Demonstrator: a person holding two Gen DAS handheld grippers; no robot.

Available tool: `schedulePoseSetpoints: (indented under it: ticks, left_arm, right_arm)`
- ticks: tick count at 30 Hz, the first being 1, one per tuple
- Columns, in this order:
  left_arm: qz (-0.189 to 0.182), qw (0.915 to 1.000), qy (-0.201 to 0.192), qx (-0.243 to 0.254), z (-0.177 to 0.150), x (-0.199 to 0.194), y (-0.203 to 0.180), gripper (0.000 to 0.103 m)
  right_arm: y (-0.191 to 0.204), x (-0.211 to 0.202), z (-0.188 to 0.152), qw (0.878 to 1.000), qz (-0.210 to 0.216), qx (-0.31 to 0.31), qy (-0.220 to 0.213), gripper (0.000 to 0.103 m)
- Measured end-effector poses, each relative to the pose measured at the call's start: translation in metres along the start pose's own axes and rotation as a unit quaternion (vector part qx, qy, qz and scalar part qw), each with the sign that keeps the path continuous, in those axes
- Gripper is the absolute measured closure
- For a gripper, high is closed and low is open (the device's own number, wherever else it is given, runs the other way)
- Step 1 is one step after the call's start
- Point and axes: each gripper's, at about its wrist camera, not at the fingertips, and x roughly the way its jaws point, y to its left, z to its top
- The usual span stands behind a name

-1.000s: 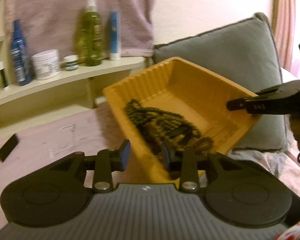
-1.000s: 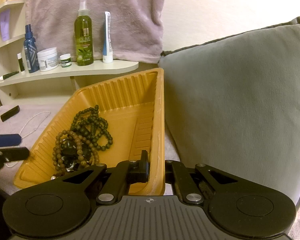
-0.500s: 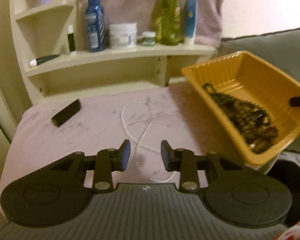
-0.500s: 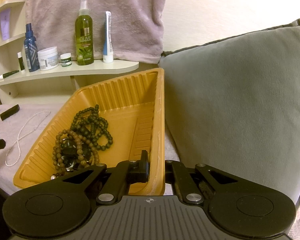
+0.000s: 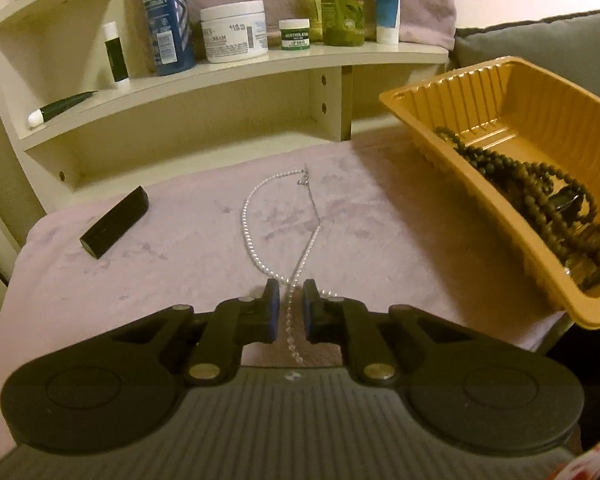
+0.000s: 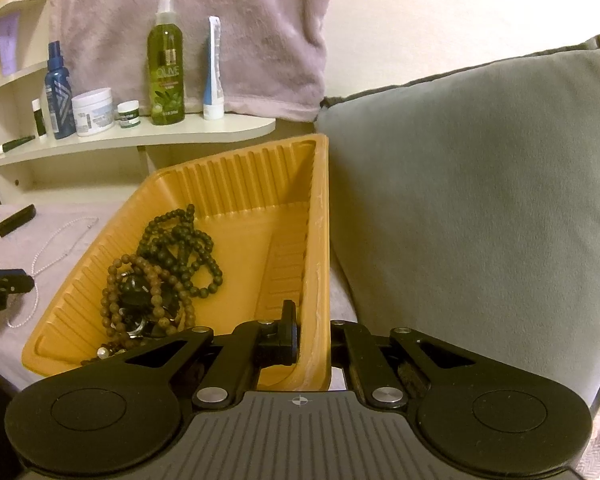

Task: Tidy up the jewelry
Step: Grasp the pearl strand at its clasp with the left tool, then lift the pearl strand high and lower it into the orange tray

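One pearl necklace (image 5: 256, 236) lies on the pink-covered surface (image 5: 180, 264), its near end running between the jaws of the left tool (image 5: 288, 292), which have just been closing around it without yet pinching; its long axis runs away toward the shelf (image 5: 260, 64). Right tool (image 6: 312, 320) stays clamped on the orange tray (image 6: 320, 240) wall, tilted, beads (image 6: 168, 264) inside.

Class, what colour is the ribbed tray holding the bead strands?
The tray is mustard yellow, clearest in the right wrist view.

Bare towel (image 5: 188, 264) between black case (image 5: 114, 222) and pearl necklace (image 5: 252, 236); tilted tray (image 5: 496, 216) rightward.
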Motion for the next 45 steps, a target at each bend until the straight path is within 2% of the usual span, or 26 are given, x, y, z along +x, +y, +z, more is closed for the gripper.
schedulePoseSetpoints:
  ticks: [4,6,10,17,25,33,45]
  left_arm:
    - [-0.003,1.0,-0.001,0.004,0.001,0.002,0.001,0.094]
    - [-0.009,1.0,0.002,0.003,0.001,0.002,0.001,0.1]
    - [-0.011,0.9999,0.004,0.004,0.004,0.0,0.001,0.101]
    - [-0.018,0.9997,-0.014,-0.006,0.016,-0.018,0.01,0.101]
    - [-0.036,0.9973,-0.063,-0.004,0.061,-0.053,0.025,0.101]
    - [-0.055,0.9907,-0.125,0.002,0.116,-0.094,0.034,0.101]
    - [-0.117,0.9746,-0.19,0.021,0.171,-0.136,0.004,0.101]
  right_arm:
    - [0.001,0.002,0.0,1.0,-0.002,-0.002,0.002,0.099]
    - [0.001,0.003,0.0,1.0,-0.004,-0.003,0.002,0.099]
    - [0.001,0.004,0.0,1.0,-0.003,-0.004,0.003,0.099]
    - [0.002,0.002,0.001,1.0,-0.001,-0.004,-0.001,0.099]
    - [0.003,-0.001,0.001,1.0,-0.001,-0.005,-0.003,0.099]
    - [0.004,-0.003,0.001,1.0,0.0,-0.006,-0.007,0.099]
    - [0.004,-0.004,0.002,1.0,0.0,-0.005,-0.008,0.099]
